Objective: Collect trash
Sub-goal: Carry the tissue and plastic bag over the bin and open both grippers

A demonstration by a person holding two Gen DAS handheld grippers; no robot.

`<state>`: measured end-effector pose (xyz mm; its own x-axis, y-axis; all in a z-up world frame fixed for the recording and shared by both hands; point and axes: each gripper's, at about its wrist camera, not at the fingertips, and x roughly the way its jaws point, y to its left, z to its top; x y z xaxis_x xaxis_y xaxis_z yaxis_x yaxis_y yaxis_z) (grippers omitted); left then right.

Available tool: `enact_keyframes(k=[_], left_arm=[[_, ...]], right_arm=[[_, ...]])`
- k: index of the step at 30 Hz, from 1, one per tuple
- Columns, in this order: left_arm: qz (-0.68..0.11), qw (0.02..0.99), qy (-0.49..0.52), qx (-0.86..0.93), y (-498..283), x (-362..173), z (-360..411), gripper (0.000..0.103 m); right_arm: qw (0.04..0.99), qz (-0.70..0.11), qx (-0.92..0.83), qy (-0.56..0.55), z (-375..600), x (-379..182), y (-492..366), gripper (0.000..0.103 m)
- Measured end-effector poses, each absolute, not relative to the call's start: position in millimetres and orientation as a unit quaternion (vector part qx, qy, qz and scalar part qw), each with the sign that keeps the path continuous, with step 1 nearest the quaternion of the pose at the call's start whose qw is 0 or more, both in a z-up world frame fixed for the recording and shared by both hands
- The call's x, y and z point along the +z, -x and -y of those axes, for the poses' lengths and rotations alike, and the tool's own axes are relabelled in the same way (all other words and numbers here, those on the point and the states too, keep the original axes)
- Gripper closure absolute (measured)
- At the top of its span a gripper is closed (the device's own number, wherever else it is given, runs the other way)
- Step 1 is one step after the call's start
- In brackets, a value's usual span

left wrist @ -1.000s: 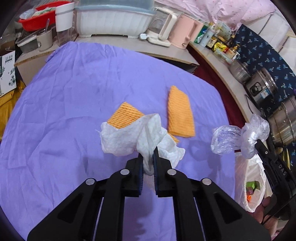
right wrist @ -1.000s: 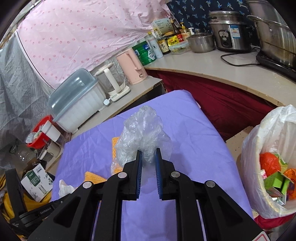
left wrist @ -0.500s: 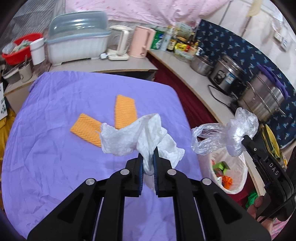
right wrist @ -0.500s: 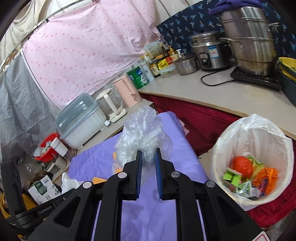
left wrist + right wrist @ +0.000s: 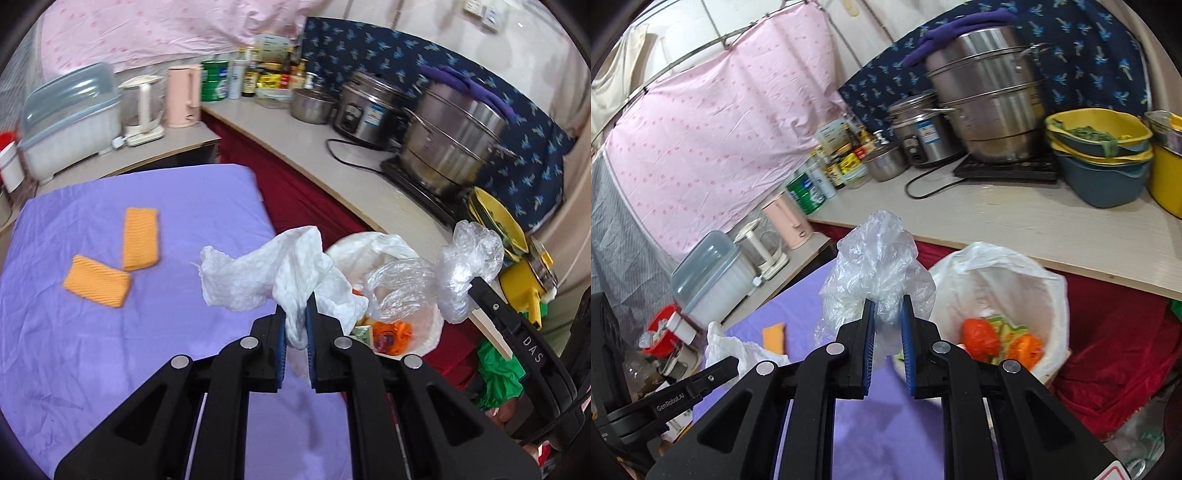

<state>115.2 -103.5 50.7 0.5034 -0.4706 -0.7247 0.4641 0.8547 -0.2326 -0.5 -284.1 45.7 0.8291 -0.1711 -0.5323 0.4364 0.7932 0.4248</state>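
Below, white plastic-lined trash bin [image 5: 1045, 291] holds orange and green scraps, partly hidden. My left gripper [image 5: 295, 332] pinches crumpled white tissue [image 5: 258, 273]; my right gripper [image 5: 888, 328] clamps clear plastic bag [image 5: 875, 258].

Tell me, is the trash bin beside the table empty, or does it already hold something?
Not empty. The bin's white liner stands open, and orange and green trash lies at the bottom. It is far from full.

Crinkled clear plastic bag [image 5: 877, 258], soft white tissue [image 5: 266, 273], matt purple cloth [image 5: 92, 350]
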Motion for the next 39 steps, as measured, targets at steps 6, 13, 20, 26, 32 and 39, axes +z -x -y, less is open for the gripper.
enact_keyframes(k=[6, 13, 20, 26, 32, 39], left_arm=[[-0.413, 0.859, -0.035, -0.301, -100, 49, 158, 0.094], [-0.414, 0.852, -0.066, -0.314, -105, 37, 210, 0.094], [-0.418, 0.845, -0.086, -0.323, -116, 24, 240, 0.093], [-0.424, 0.838, -0.1, -0.327, -125, 11, 256, 0.092], [-0.429, 0.835, -0.105, -0.329, -132, 2, 261, 0.088], [-0.41, 0.843, -0.106, -0.332, -132, 5, 262, 0.054]], right_arm=[[0.908, -0.234, -0.198, -0.287, 319, 40, 26, 0.09], [0.898, -0.237, -0.227, -0.291, 350, 28, 32, 0.089], [0.89, -0.251, -0.243, -0.292, 369, 14, 22, 0.089], [0.886, -0.262, -0.246, -0.294, 377, 5, 10, 0.088], [0.882, -0.271, -0.247, -0.296, 379, -2, 2, 0.084], [0.883, -0.271, -0.242, -0.297, 379, -4, -8, 0.067]])
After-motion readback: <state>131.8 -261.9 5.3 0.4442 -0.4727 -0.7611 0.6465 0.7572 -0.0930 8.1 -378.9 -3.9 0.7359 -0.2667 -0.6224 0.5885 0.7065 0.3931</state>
